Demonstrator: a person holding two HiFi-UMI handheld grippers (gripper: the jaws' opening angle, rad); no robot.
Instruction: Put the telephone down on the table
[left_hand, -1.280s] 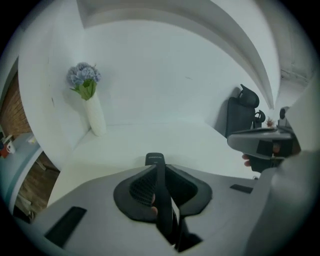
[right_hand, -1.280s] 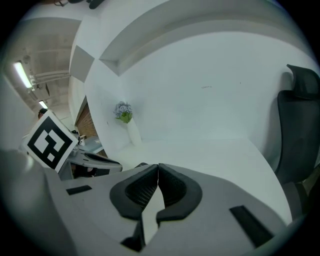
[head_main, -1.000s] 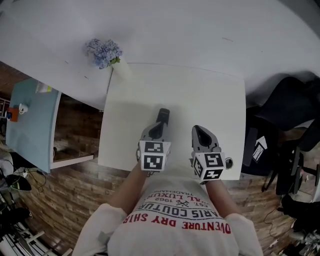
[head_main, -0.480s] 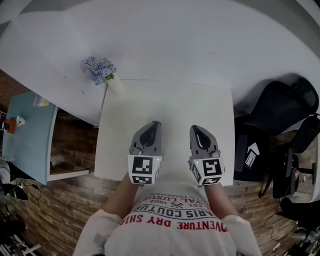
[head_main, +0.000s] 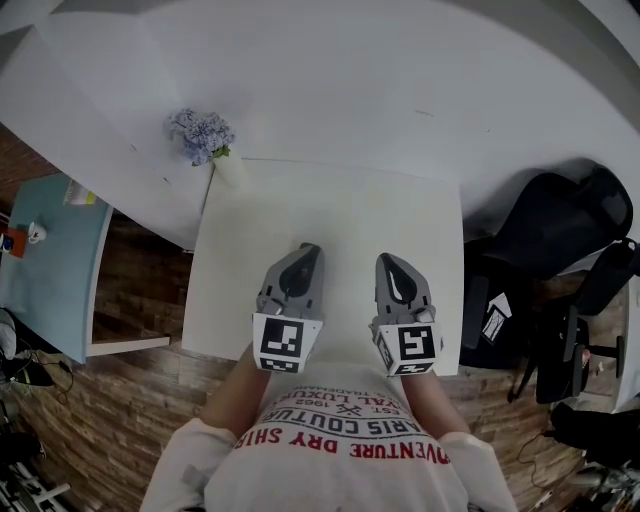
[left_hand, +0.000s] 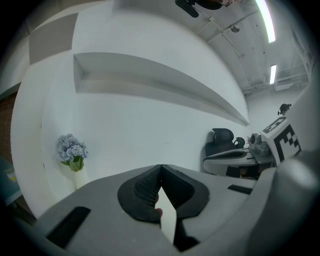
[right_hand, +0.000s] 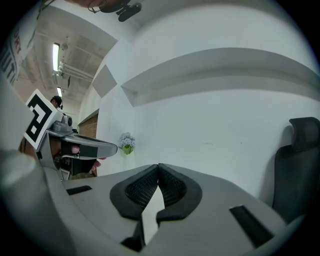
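Observation:
No telephone shows in any view. The white table (head_main: 330, 200) lies bare under both grippers. My left gripper (head_main: 308, 248) hovers over the table's near half, held about level, with its jaws shut. In the left gripper view the black pads (left_hand: 145, 187) of the left gripper (left_hand: 160, 167) meet at the tip with nothing between them. My right gripper (head_main: 385, 258) hangs beside it to the right, also level. In the right gripper view the right gripper (right_hand: 159, 165) has its pads (right_hand: 172, 187) touching at the tip, empty.
A small vase of blue flowers (head_main: 200, 135) stands at the table's far left corner, against the white wall. A black office chair (head_main: 560, 225) sits right of the table. A light blue table (head_main: 50, 270) is off to the left, over a brick-patterned floor.
Both grippers have risen toward the head camera and tipped up to about level. A dark thing seen ahead of the left gripper's jaws a second ago no longer shows.

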